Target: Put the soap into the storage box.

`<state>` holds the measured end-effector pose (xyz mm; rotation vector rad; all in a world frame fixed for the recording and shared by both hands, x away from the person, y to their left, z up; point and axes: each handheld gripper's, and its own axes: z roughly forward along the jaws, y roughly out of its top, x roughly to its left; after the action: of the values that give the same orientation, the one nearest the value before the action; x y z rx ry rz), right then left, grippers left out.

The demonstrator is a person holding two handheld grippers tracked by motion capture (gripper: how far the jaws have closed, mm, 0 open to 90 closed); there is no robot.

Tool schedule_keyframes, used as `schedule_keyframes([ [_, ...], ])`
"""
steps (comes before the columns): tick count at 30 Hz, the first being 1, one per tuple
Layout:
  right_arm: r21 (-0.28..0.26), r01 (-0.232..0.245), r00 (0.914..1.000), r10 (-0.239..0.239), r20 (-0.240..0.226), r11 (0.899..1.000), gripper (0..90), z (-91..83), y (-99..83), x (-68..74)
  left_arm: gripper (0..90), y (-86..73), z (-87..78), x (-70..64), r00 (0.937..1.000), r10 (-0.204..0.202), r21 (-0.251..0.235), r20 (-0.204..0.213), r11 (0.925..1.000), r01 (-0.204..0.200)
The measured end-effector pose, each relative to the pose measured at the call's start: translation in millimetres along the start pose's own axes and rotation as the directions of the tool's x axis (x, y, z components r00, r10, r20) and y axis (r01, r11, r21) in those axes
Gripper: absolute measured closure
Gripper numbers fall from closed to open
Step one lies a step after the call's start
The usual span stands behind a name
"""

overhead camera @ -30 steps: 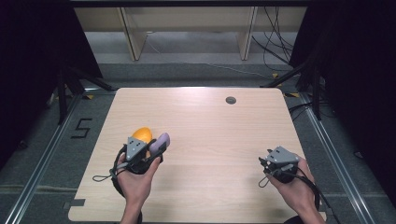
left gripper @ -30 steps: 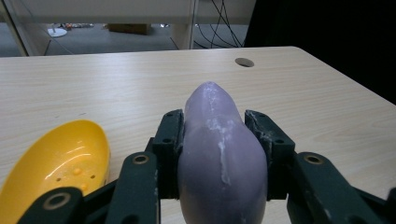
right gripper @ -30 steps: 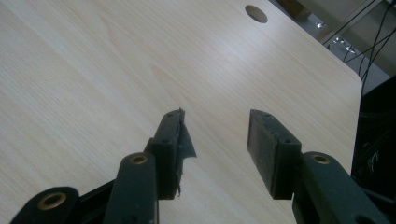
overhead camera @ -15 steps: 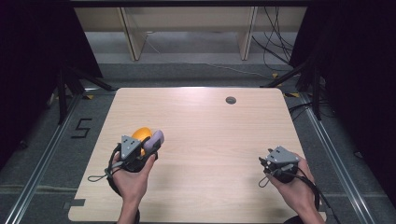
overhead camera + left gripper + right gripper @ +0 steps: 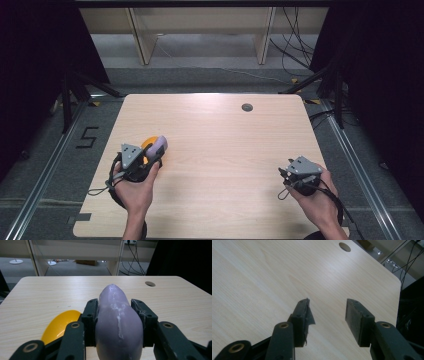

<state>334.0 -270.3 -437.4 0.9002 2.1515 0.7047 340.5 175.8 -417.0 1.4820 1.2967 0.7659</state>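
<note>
Eggplant point(image 5: 117, 322), purple, clamped by left gripper point(image 5: 113, 315), lower centre of frame; yellow dish point(image 5: 58, 325) beside; right gripper point(image 5: 328, 315) fingers released; risk: smooth skin slipping on counter point(image 5: 225, 145).

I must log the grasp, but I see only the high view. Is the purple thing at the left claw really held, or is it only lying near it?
Observer: It is held. In the left gripper view the left claw is shut on the purple thing, with one jaw pressed on each side.
Operator: And the yellow thing beside it?
Observer: The yellow dish lies on the table beside the claw, outside the jaws.
Operator: Does the right claw carry anything?
Observer: No. In the right gripper view the right claw is open, with nothing between the jaws.
</note>
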Motion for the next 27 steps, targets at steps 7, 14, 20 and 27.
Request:
schedule_keyframes([
  [7, -0.002, -0.011, 0.9999, 0.011, 0.002, 1.0, 55.0, 0.4, 0.1, 0.2, 58.5, 3.6, 1.0, 5.5, 0.9995, -0.011, -0.008, -0.03, 0.9999, 0.011],
  [14, -0.003, -0.012, 0.9999, 0.012, -0.01, 1.0, 55.1, 0.8, 0.2, 0.4, 58.5, 3.8, 2.6, 11.5, 0.9977, -0.019, -0.012, -0.066, 0.9998, 0.018],
  [20, -0.002, -0.008, 0.9998, 0.008, -0.02, 1.0, 55.1, 0.9, -0.8, -0.8, 58.5, 1.1, 8.7, 17.1, 0.9955, -0.023, -0.007, -0.092, 0.9997, 0.022],
  [27, -0.002, -0.011, 0.9998, 0.011, -0.018, 1.0, 55.1, 2.0, -2.0, -2.8, 58.5, -2.3, 18.6, 26.1, 0.9893, -0.012, 0.009, -0.145, 0.9999, 0.014],
])
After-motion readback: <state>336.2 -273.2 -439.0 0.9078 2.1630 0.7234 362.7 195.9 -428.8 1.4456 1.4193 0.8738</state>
